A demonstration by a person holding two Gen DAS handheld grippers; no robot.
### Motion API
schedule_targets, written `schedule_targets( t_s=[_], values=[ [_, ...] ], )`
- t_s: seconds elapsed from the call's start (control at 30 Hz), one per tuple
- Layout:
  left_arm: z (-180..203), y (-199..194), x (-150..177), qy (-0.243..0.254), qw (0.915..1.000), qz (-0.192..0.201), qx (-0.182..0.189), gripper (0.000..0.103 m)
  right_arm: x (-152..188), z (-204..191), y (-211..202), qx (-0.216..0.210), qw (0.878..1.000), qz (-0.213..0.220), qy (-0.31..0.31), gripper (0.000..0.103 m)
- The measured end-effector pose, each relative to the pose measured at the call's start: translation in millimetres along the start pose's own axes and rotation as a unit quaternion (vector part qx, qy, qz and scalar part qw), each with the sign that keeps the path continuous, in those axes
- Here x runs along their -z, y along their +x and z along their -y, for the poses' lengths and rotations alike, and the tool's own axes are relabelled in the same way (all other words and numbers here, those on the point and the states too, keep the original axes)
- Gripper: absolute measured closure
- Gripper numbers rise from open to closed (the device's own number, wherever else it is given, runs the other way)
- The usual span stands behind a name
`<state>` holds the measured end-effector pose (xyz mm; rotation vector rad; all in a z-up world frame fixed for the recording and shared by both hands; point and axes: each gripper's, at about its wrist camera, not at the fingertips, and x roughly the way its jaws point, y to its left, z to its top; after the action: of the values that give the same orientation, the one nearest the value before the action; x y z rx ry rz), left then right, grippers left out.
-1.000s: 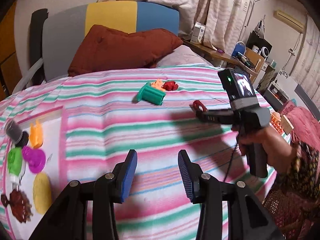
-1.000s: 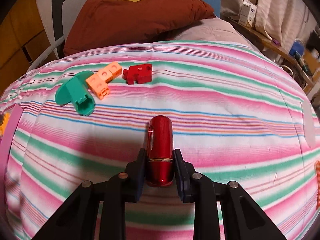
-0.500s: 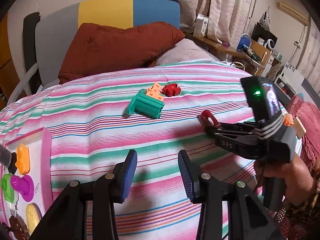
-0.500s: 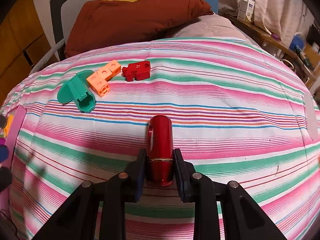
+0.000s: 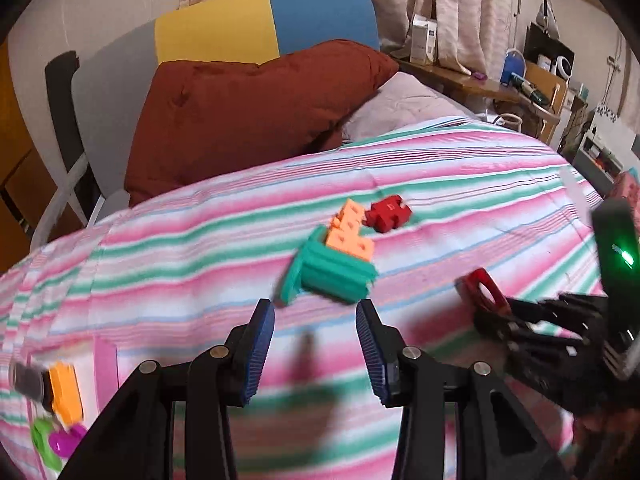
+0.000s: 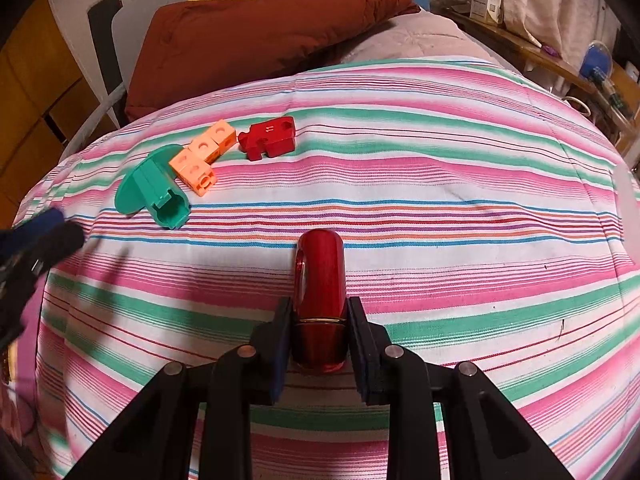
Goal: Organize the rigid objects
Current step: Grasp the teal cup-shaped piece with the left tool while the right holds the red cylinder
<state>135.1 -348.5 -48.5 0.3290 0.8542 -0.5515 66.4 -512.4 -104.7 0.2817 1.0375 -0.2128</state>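
On the striped bedspread lie a green plastic holder (image 5: 330, 276) (image 6: 154, 190), orange linked cubes (image 5: 348, 234) (image 6: 202, 156) and a red puzzle-shaped block (image 5: 388, 214) (image 6: 270, 138), close together. My left gripper (image 5: 316, 344) is open and empty, just short of the green holder. My right gripper (image 6: 320, 332) is shut on a glossy red carabiner-like clip (image 6: 320, 292), held above the spread; the clip (image 5: 482, 290) also shows in the left wrist view at the right. The left gripper's blurred fingers (image 6: 36, 236) enter the right wrist view at the left edge.
A pink tray (image 5: 106, 364) at the lower left holds orange, green, magenta and dark pieces. A brown cushion (image 5: 248, 120) and a coloured headboard stand behind. A cluttered shelf (image 5: 480, 84) runs along the right side.
My left gripper has swept right across the bed toward the green holder, leaving the tray at the left edge. The right gripper has kept still with the red clip.
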Motion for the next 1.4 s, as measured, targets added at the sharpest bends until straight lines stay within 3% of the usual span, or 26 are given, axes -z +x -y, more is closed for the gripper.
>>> schedule_targets(
  t_s=[0.1,0.23,0.33,0.43,0.53,0.63,0.7,0.73,0.83,0.9,0.97,1.03,1.13,1.27,1.4],
  values=[
    [1,15,-15,0.001,0.9999,-0.006,0.015,0.06,0,2,0,-0.005,1.0,-0.004,0.006,0.076],
    [-3,44,-26,-0.016,0.9986,-0.043,0.025,0.06,-1,5,0,-0.014,1.0,-0.009,0.015,0.076],
    [-9,52,-32,-0.033,0.9978,-0.043,0.039,0.059,-2,7,0,-0.021,0.999,-0.012,0.02,0.076],
    [-24,55,-35,-0.071,0.9935,-0.052,0.073,0.072,-2,8,1,-0.025,0.999,-0.014,0.026,0.076],
    [-42,54,-34,-0.101,0.9905,-0.055,0.075,0.082,-2,8,1,-0.025,0.999,-0.015,0.026,0.076],
    [-61,53,-26,-0.149,0.9822,-0.059,0.098,0.084,-2,8,1,-0.026,0.999,-0.014,0.026,0.076],
    [-75,52,-19,-0.176,0.9784,-0.057,0.093,0.085,-2,8,2,-0.026,0.999,-0.014,0.026,0.076],
    [-80,55,-14,-0.178,0.9789,-0.069,0.071,0.085,-2,8,1,-0.025,0.999,-0.014,0.026,0.076],
    [-91,63,0,-0.192,0.9759,-0.087,0.055,0.086,-2,8,1,-0.023,0.999,-0.013,0.024,0.076],
    [-95,55,8,-0.204,0.9747,-0.071,0.057,0.086,-2,8,2,-0.024,0.999,-0.013,0.024,0.076],
    [-92,46,14,-0.201,0.9769,-0.052,0.052,0.082,-2,8,2,-0.023,0.999,-0.013,0.023,0.076],
    [-84,35,17,-0.187,0.981,-0.033,0.04,0.067,-2,8,2,-0.023,0.999,-0.013,0.024,0.076],
    [-71,24,11,-0.146,0.989,0.0,0.027,0.06,-2,8,2,-0.024,0.999,-0.013,0.024,0.076],
    [-46,23,-8,-0.075,0.9971,0.013,-0.009,0.06,-2,9,2,-0.025,0.999,-0.014,0.024,0.076],
    [-40,40,-29,-0.052,0.9977,-0.008,-0.043,0.06,-4,10,2,-0.026,0.999,-0.016,0.026,0.076]
  ],
)
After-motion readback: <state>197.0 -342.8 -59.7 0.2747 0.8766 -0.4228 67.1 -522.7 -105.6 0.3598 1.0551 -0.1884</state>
